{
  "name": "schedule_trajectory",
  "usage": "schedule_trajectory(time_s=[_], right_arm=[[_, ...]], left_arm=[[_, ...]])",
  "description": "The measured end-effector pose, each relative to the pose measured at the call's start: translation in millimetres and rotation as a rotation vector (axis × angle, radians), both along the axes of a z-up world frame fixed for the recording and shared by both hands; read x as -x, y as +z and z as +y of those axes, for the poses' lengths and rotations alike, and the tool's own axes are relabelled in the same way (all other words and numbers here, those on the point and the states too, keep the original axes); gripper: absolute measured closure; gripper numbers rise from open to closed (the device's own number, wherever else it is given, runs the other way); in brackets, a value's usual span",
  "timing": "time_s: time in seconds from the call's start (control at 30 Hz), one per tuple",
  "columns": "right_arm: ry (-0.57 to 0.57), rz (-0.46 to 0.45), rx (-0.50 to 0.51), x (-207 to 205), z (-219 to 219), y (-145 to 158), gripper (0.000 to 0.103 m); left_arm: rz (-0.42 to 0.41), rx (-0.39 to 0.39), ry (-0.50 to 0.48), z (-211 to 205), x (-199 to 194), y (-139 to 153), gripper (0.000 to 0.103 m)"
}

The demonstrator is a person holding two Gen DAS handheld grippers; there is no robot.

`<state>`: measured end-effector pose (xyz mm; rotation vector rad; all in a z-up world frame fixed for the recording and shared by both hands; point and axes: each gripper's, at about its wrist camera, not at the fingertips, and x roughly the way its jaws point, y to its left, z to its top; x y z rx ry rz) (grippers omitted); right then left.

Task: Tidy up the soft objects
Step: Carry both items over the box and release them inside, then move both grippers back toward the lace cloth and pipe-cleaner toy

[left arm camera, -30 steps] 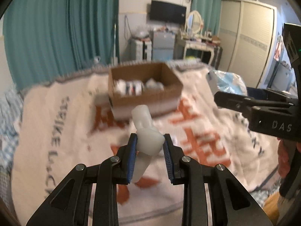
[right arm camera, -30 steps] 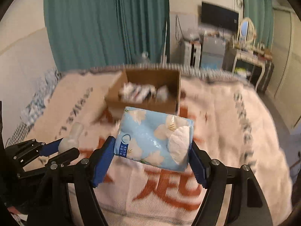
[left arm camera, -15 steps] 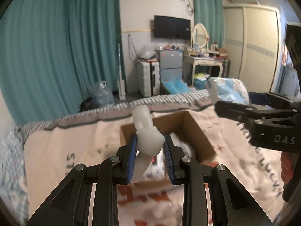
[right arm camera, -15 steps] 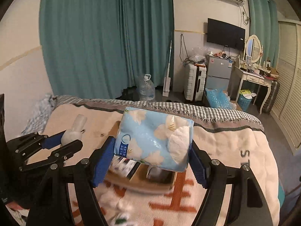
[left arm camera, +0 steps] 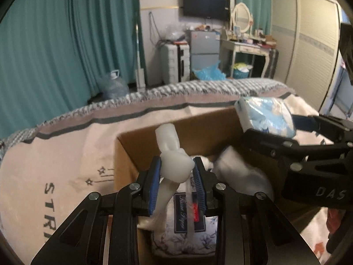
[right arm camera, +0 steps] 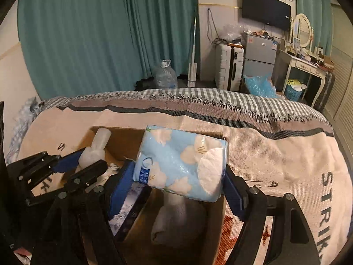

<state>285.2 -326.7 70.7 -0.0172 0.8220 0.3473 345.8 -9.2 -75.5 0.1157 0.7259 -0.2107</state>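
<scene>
- Your left gripper (left arm camera: pixel 176 177) is clamped on a white bone-shaped soft toy (left arm camera: pixel 171 154), its blue pads pressing both sides of the toy's knobbed middle; one end sticks up past the fingertips, the other hangs down between the fingers.
- Your right gripper (right arm camera: pixel 179 182) is spread wide around a pale blue tissue pack (right arm camera: pixel 181 162) printed with white flowers, and the blue pads grip its two short ends.
- Both loads hang over the open cardboard box (left arm camera: pixel 125 152) that sits on the blanket (left arm camera: pixel 55 154).
- From the left wrist view, the toy is above the box's left half, near the left wall, and the tissue pack (left arm camera: pixel 264 117) is over the far right corner, held in your right gripper (left arm camera: pixel 284 128).
- From the right wrist view, your left gripper (right arm camera: pixel 83 161) and the toy (right arm camera: pixel 97 148) are just left of the pack, apart from it.
- Inside the box lies a floral tissue pack with a dark label (left arm camera: pixel 187 218) under the toy, and beside it a rolled white soft item (left arm camera: pixel 240 174); the right wrist view shows a grey-white lump (right arm camera: pixel 178 218) below the blue pack.
- Neither held item touches the box contents as far as you can see.
</scene>
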Motion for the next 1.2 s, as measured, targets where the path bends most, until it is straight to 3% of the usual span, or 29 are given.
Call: schedule_trajectory(time_s=[0.07, 0.1, 0.13, 0.2, 0.3, 0.4, 0.53, 0.63, 0.8, 0.97, 1.07, 1.2], right_arm=[[-0.002, -0.004, -0.026, -0.7, -6.3, -2.6, 0.01], [-0.009, -0.011, -0.035, 0.6, -8.2, -1.4, 0.005], [-0.019, -0.023, -0.036, 2.5, -9.9, 1.4, 0.005], [-0.03, -0.038, -0.013, 8.6, -12.8, 13.9, 0.003], [-0.035, -0.066, -0.01, 23.3, -18.2, 41.9, 0.003], [-0.043, -0.106, -0.008, 51.7, -28.8, 88.8, 0.003], [-0.066, -0.166, -0.002, 94.4, -37.3, 151.4, 0.001], [-0.081, -0.222, 0.016, 135.4, -44.0, 198.8, 0.0], [-0.101, -0.286, 0.041, 205.3, -49.3, 254.8, 0.0], [-0.097, -0.294, 0.034, 256.4, -50.5, 258.8, 0.0], [-0.077, -0.273, 0.039, 278.7, -46.6, 241.1, 0.0], [-0.059, -0.249, 0.094, 296.6, -34.7, 198.2, 0.0]], left_arm=[[0.028, -0.025, 0.004, -3.2, -1.7, -3.0, 0.071], [0.022, -0.033, 0.005, -6.4, 3.2, 0.7, 0.057], [0.006, -0.038, 0.01, -8.2, 5.9, 5.2, 0.035], [-0.04, -0.046, 0.043, -6.3, 14.4, 16.0, 0.024], [-0.083, -0.05, 0.055, -4.0, 35.9, 47.6, 0.024], [-0.132, -0.046, 0.058, 2.3, 61.5, 84.4, 0.024], [-0.246, -0.048, 0.058, 8.5, 119.4, 156.8, 0.023], [-0.333, -0.049, 0.082, 16.2, 164.4, 201.1, 0.011], [-0.404, -0.046, 0.103, 33.0, 227.8, 244.3, 0.011], [-0.385, -0.026, 0.076, 50.4, 270.5, 243.2, 0.011], [-0.379, -0.04, 0.076, 51.3, 282.7, 223.8, 0.011], [-0.301, -0.038, 0.052, 48.8, 279.1, 185.7, 0.011]])
